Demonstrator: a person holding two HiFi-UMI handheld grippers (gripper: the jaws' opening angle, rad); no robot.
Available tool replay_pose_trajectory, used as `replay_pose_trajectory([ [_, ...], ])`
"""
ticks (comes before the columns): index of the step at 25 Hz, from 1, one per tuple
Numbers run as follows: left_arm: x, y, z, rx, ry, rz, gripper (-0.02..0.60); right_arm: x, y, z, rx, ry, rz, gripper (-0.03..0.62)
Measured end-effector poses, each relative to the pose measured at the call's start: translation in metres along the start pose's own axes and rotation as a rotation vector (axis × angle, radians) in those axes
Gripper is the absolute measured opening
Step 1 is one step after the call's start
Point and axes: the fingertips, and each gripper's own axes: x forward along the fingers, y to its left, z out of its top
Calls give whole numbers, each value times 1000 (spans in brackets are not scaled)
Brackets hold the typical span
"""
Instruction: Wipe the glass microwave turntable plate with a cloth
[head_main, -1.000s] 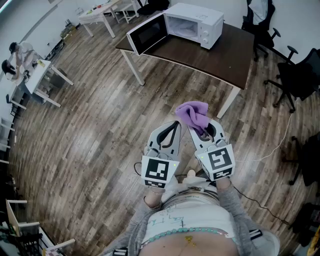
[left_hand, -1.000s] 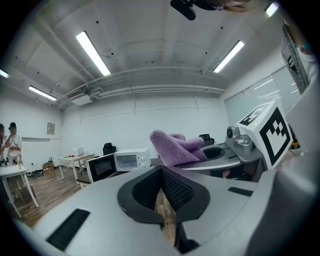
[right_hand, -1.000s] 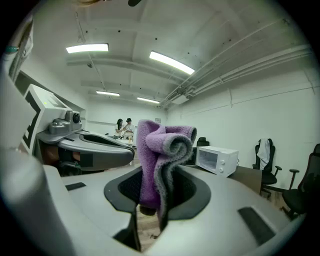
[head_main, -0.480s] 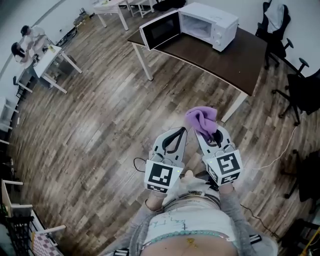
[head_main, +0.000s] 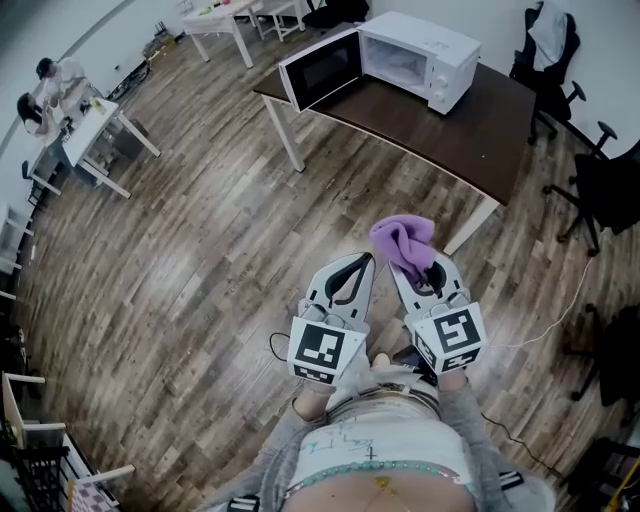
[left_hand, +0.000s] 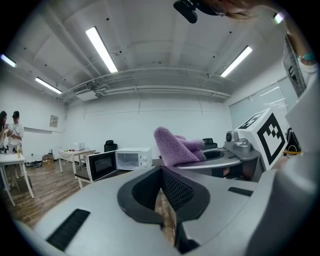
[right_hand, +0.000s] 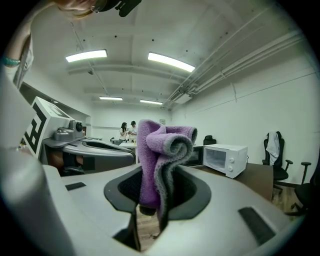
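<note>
A folded purple cloth (head_main: 402, 240) stands up out of my right gripper (head_main: 412, 262), whose jaws are shut on it; in the right gripper view the cloth (right_hand: 159, 155) fills the middle. My left gripper (head_main: 352, 272) hangs beside it, shut with nothing held (left_hand: 162, 200). Both point level toward a white microwave (head_main: 415, 48) with its door (head_main: 320, 68) swung open, set on a dark table (head_main: 480, 120) some way ahead. The glass turntable plate does not show in any view.
Wood floor (head_main: 200, 250) lies between me and the dark table. Black office chairs (head_main: 600, 180) stand at the right, with a white cable (head_main: 550, 310) on the floor. White tables (head_main: 90, 130) with two people (head_main: 40, 90) are at the far left.
The microwave and table have shifted right in the head view and sit a little closer. Both grippers have moved forward together, the cloth still clamped in the right one.
</note>
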Motion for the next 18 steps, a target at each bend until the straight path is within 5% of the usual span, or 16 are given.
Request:
replay_pose_trajectory([
  [10, 68, 72, 11, 10, -34, -98, 11, 80, -46, 20, -27, -11, -105, 114],
  [18, 80, 126, 16, 60, -29, -119, 11, 142, -41, 30, -38, -5, -101, 114],
])
